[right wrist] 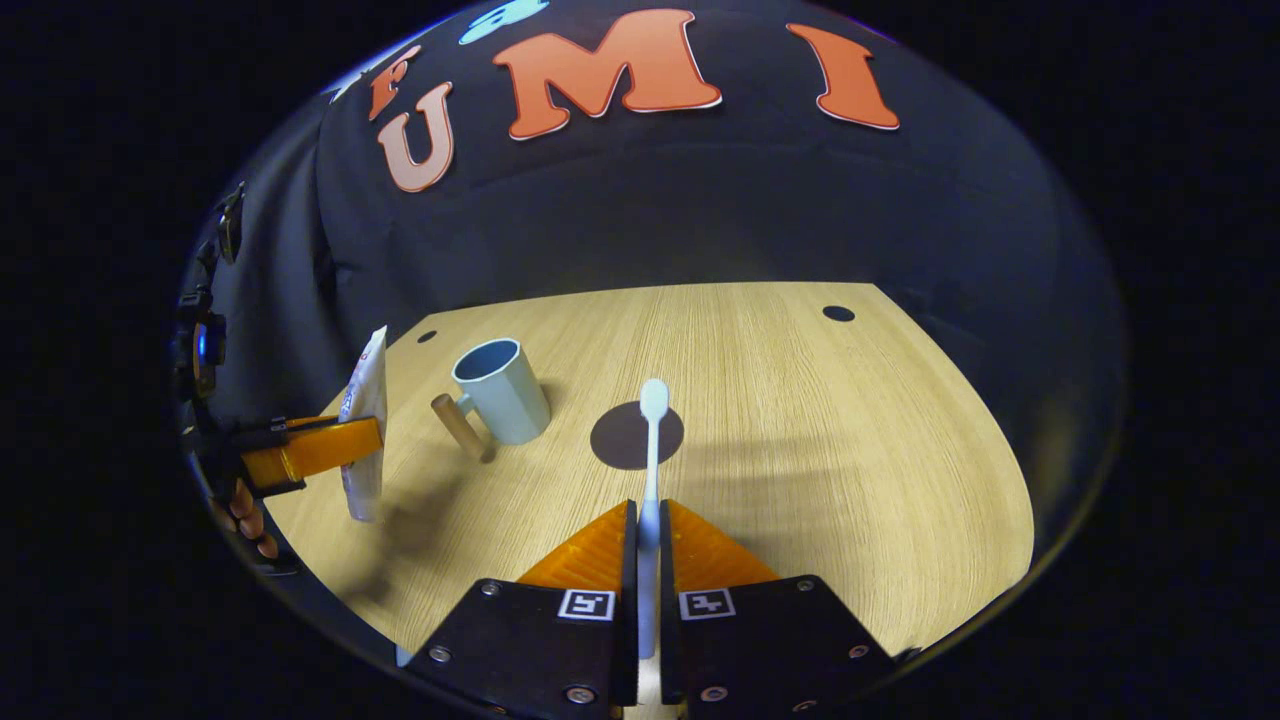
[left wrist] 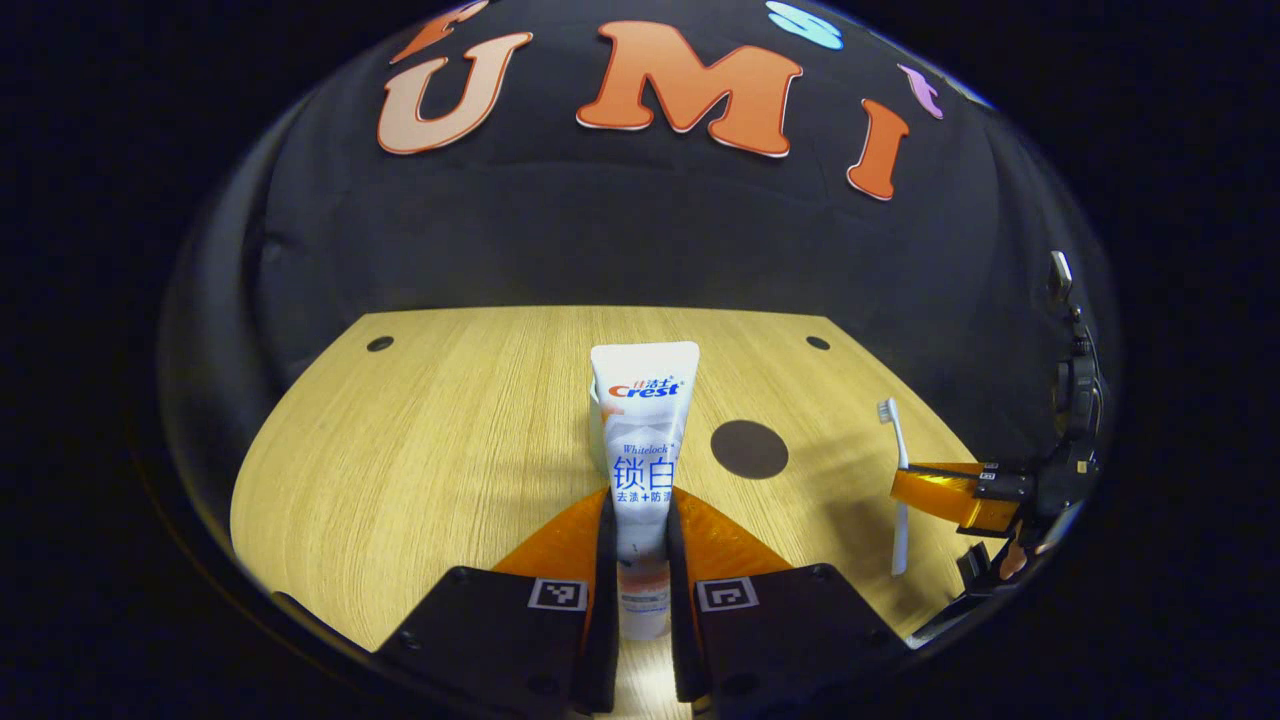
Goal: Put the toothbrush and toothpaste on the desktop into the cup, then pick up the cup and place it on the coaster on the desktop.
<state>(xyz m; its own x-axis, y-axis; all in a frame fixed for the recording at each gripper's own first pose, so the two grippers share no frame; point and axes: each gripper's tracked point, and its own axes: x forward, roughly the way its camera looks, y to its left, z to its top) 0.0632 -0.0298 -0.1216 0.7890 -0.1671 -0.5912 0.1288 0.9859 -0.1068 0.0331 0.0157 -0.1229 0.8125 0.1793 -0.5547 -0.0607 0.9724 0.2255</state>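
Note:
My left gripper (left wrist: 640, 515) is shut on a white toothpaste tube (left wrist: 643, 440), held upright above the wooden desktop (left wrist: 430, 450); the same tube (right wrist: 365, 420) hangs in that gripper (right wrist: 350, 448) at the left of the right gripper view. My right gripper (right wrist: 648, 520) is shut on a white toothbrush (right wrist: 651, 440), bristle end pointing away; from the left gripper view the brush (left wrist: 899, 480) stands upright in that gripper (left wrist: 915, 490) at the right. A pale blue cup (right wrist: 502, 390) with a wooden handle stands on the desktop, left of a dark round coaster (right wrist: 630, 440) (left wrist: 749, 449). A sliver of the cup's rim (left wrist: 594, 400) peeks out behind the tube.
The desktop has small dark holes (left wrist: 380, 343) near its far corners and ends at the black cloth wall behind. A hand (right wrist: 250, 520) grips the left gripper at the left rim of the right gripper view.

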